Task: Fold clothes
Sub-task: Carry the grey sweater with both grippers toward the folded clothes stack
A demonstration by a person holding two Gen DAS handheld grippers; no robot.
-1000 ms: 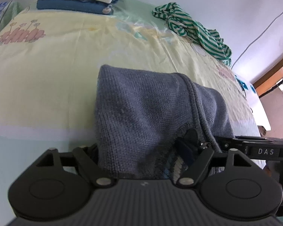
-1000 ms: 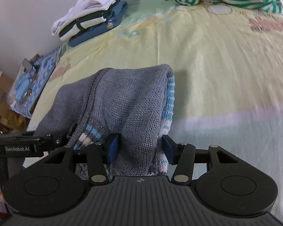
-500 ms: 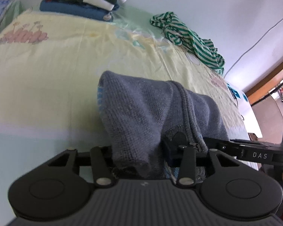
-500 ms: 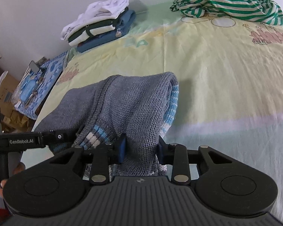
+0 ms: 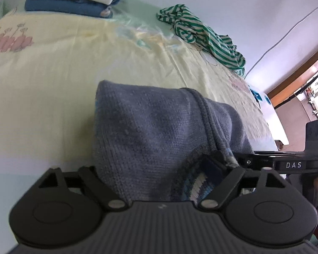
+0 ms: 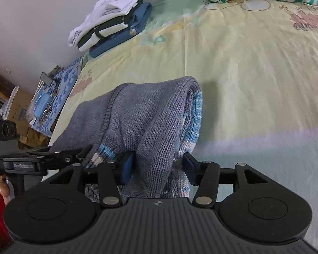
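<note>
Done: folded stack [image 6: 112, 27] at bed's [image 6: 254, 80] far corner.
In hand: grey sweater [image 5: 154, 139] between left tongs [image 5: 156, 171] and right tongs [image 6: 158, 167], both just reopened, slack.
Left: striped garment [image 5: 205, 40], unfolded.

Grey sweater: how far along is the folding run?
Done: a folded stack sits at the far corner of the bed. In hand: the grey sweater lies doubled over between both grippers, left gripper and right gripper, whose jaws have just been opening. Left: the striped garment lies crumpled, unfolded.
</note>
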